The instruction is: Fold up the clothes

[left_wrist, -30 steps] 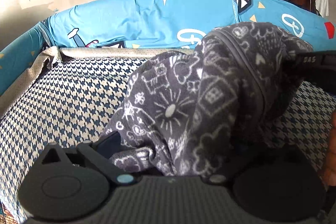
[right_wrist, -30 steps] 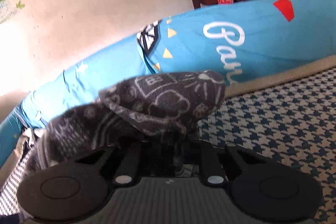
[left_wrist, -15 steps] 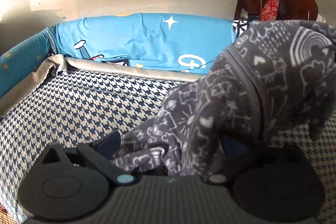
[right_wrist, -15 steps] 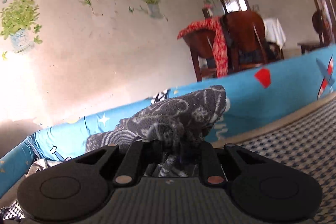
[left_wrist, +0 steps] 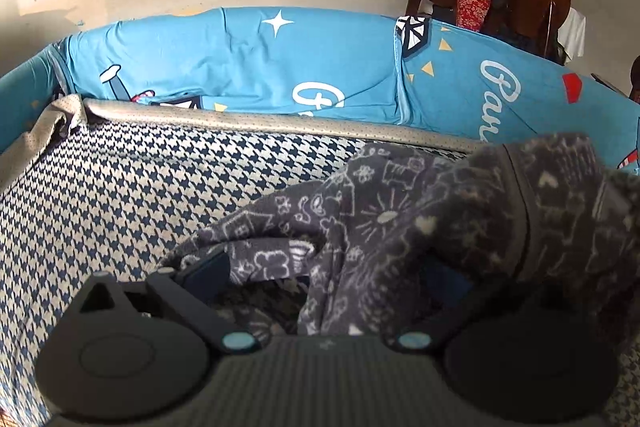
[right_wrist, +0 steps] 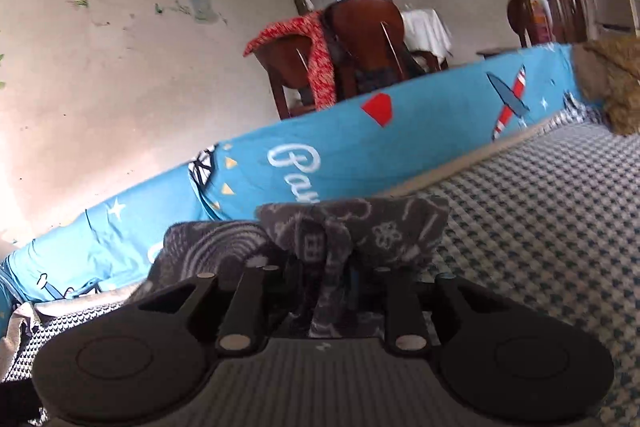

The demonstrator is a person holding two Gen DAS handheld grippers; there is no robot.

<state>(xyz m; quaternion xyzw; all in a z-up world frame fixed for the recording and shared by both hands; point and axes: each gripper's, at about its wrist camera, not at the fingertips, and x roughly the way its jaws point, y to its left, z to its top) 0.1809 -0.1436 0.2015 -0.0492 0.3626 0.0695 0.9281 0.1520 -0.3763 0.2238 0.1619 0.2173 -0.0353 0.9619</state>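
Presently noted: one grey fleece garment (left_wrist: 420, 227) with white doodle print, bunched and slung between two claws above the houndstooth sofa seat (left_wrist: 132, 195), evidently raised by two points to let it hang and find an edge for folding. Left claw (left_wrist: 320, 283) spread wide with fleece draped across it, grip not determinable; right claw (right_wrist: 326, 279) opening, a pinched fold of the same garment standing between its jaws, contact looking retained. Counted: one garment, two claws, one sofa under blue printed cover (left_wrist: 240, 67), one wooden chair (right_wrist: 360, 39) carrying one red cloth (right_wrist: 316, 47).
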